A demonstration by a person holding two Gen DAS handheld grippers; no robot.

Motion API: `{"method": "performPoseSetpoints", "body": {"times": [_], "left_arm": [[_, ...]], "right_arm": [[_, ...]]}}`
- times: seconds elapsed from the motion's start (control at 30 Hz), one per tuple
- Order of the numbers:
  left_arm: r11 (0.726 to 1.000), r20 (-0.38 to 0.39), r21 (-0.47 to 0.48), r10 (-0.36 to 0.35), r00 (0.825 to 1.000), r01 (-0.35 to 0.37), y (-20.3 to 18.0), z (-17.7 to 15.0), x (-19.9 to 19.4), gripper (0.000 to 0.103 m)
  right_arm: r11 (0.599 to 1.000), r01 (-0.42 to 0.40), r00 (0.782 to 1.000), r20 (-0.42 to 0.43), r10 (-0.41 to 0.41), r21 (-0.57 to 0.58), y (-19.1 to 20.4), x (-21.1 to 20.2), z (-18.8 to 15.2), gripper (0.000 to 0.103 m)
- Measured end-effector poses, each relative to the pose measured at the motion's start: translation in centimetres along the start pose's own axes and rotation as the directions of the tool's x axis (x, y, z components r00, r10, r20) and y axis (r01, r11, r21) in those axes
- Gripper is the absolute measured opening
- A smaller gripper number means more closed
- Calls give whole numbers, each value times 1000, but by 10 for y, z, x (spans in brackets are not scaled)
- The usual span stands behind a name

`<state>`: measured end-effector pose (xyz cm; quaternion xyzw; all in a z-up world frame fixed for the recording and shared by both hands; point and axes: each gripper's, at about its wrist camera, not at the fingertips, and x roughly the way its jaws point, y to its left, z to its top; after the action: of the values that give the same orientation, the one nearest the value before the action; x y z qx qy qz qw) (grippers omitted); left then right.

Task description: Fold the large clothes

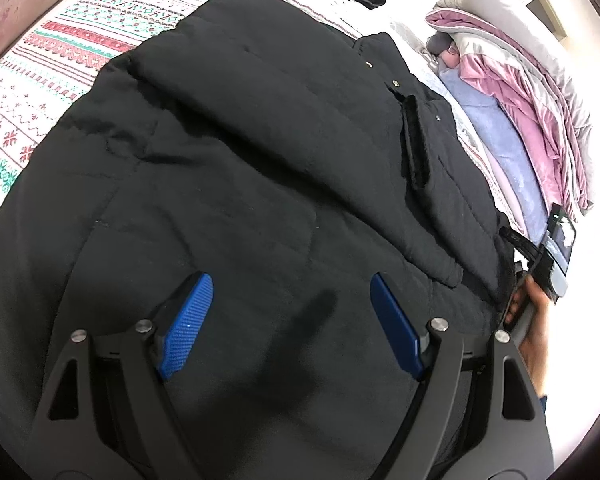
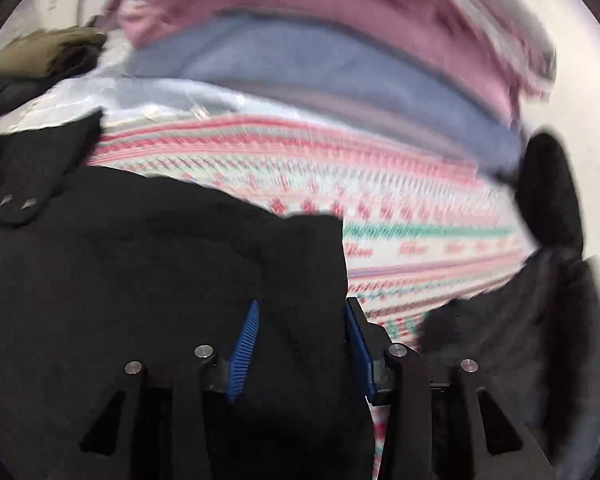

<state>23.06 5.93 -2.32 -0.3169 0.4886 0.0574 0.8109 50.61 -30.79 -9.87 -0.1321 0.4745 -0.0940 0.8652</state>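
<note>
1. The black coat (image 1: 240, 152) lies spread on the patterned bedspread (image 1: 40, 80), bedding (image 1: 532, 120) piled to the right.
2. The left gripper (image 1: 290, 320) hovers over the coat's near part, jaws wide, holding nothing.
3. The right gripper (image 2: 300, 344) stands part open with the coat's right edge (image 2: 308, 280) between its pads; whether they press it I cannot tell.
4. Judged step: taking that edge to fold it inward. Next, a firm pinch and a lift leftward.
5. No readable writing.
</note>
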Motion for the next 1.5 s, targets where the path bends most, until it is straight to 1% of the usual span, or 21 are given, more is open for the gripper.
{"method": "performPoseSetpoints", "body": {"times": [0.07, 0.13, 0.2, 0.3, 0.37, 0.4, 0.47, 0.5, 0.53, 0.57, 0.6, 0.73, 0.83, 0.97, 1.1, 1.2, 1.27, 1.37, 1.43, 1.47, 1.5], "left_arm": [[1000, 6, 2, -7, 1000, 7, -2, 0, -2, 81], [1000, 17, 0, -6, 1000, 6, -1, 0, -4, 81], [1000, 28, -10, -6, 1000, 6, 2, 2, -7, 81], [999, 46, -32, 4, 999, -2, 10, 6, -12, 81], [999, 53, -48, 12, 999, -9, 15, 8, -14, 81], [998, 53, -61, 14, 998, -11, 19, 10, -15, 81], [997, 55, -79, 16, 998, -12, 25, 13, -17, 81], [996, 58, -90, 16, 998, -11, 29, 14, -18, 81], [994, 61, -109, 14, 998, -7, 36, 17, -20, 81], [992, 64, -124, 11, 998, -3, 39, 19, -22, 81], [989, 69, -149, 2, 998, 9, 45, 21, -25, 81], [956, 86, -275, -83, 993, 104, 67, 28, -33, 81], [962, 89, -260, -69, 994, 90, 62, 25, -33, 81], [969, 74, -232, -67, 995, 82, 51, 19, -29, 81], [974, 50, -209, -78, 996, 87, 48, 18, -26, 81], [973, 54, -213, -83, 995, 92, 49, 19, -27, 81], [973, 55, -209, -89, 994, 99, 48, 19, -28, 81], [977, 57, -188, -91, 994, 100, 43, 17, -29, 81], [980, 59, -175, -90, 994, 99, 39, 17, -29, 81], [980, 58, -171, -91, 994, 99, 36, 16, -28, 81], [982, 57, -160, -88, 994, 97, 33, 16, -27, 81]], "right_arm": [[991, -113, 991, 60, 118, -73, 19, -38, -8, 61], [951, -265, 958, 70, 279, -159, 46, -71, -20, 65], [877, -394, 902, 69, 427, -275, 84, -108, -37, 68], [745, -494, 823, 36, 567, -447, 144, -152, -67, 68], [647, -565, 755, -4, 656, -512, 173, -171, -82, 68], [645, -556, 760, -6, 650, -525, 185, -172, -84, 68], [732, -426, 860, 14, 510, -531, 211, -159, -86, 64], [759, -389, 888, 5, 459, -523, 217, -151, -86, 57], [770, -390, 896, -16, 443, -505, 220, -142, -84, 37], [774, -434, 883, -46, 468, -460, 215, -136, -81, 17], [778, -457, 874, -52, 484, -430, 208, -136, -79, 8], [741, -570, 784, 36, 620, -354, 176, -180, -79, 7], [725, -574, 775, 35, 632, -380, 182, -191, -84, 7], [718, -600, 784, -80, 616, -353, 204, -156, -101, 8], [702, -664, 741, -107, 663, -258, 196, -141, -103, 10], [637, -692, 713, -188, 675, -340, 191, -159, -101, 31], [564, -738, 659, -217, 720, -372, 177, -171, -101, 46], [535, -796, 584, -125, 802, -282, 138, -176, -85, 64], [524, -847, 526, -6, 850, -85, 103, -160, -69, 68], [536, -844, 536, 22, 844, -7, 96, -149, -66, 68], [579, -813, 581, 17, 814, 56, 95, -133, -65, 68]]}}
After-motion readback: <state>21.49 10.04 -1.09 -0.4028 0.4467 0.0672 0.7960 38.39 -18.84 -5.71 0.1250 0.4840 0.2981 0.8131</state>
